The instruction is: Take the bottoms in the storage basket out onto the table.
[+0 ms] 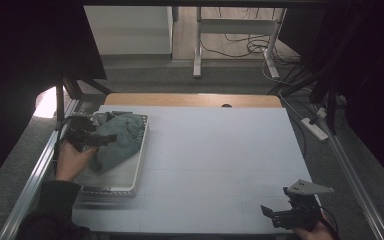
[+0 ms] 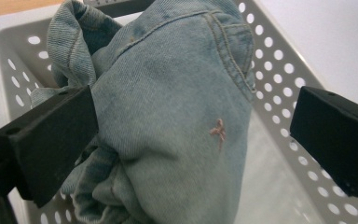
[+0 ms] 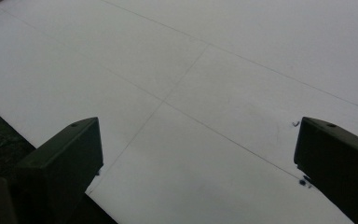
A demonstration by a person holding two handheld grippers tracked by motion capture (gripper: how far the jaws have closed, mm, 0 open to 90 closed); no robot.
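Denim jeans point(image 2: 168, 116) between spread left gripper point(image 2: 193, 140) jaws, basket point(image 2: 279, 74)

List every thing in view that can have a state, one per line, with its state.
jeans: crumpled in a heap inside the basket, not gripped.
basket: upright on the table's left side, holding the jeans.
left gripper: open, jaws on either side of the jeans.
right gripper: open, holding nothing, over the table's near right corner.
table: white top, bare apart from the basket.
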